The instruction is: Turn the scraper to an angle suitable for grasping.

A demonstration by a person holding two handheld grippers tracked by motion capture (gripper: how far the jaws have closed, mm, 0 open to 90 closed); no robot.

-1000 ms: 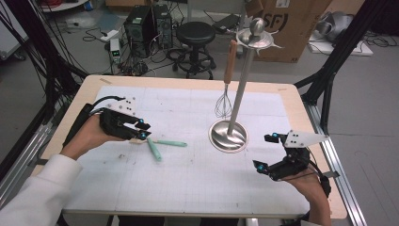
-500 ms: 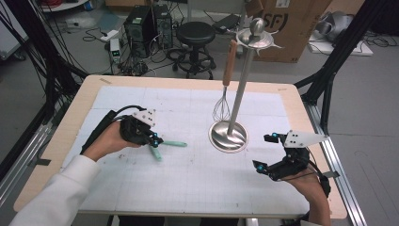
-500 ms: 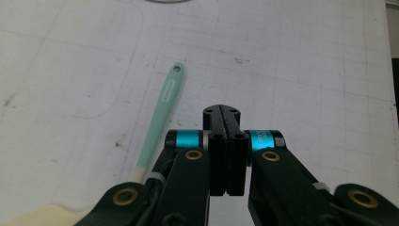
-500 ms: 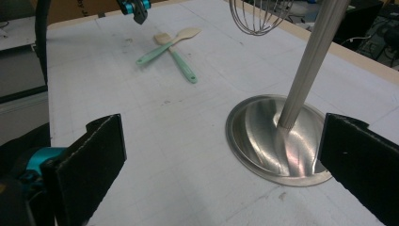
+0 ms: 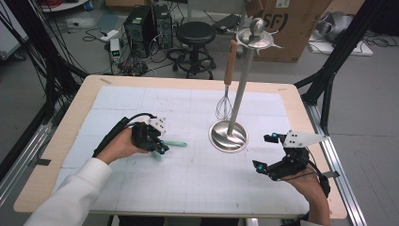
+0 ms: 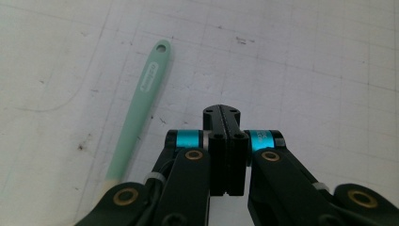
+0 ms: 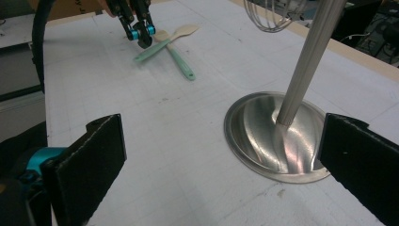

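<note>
- Two slim mint-green utensils point(image 7: 165, 55) lie crossed on the white gridded mat point(image 5: 188, 188) in the upper left of the right gripper view; each has a smooth handle and a pale cream head.
- Right of frame centre in the high view stands a polished steel stand point(image 5: 229, 135), with a round dished base and a tall pole; a wire whisk point(image 5: 225, 104) with a wooden handle hangs from it.
- Left gripper point(image 6: 225, 115) points down at the mat just beside one green handle point(image 6: 139, 110), jaws pressed together on nothing.
- Right gripper point(image 7: 221, 165) rests low at the lower right of the high view, jaws spread wide toward the stand's base.
</note>
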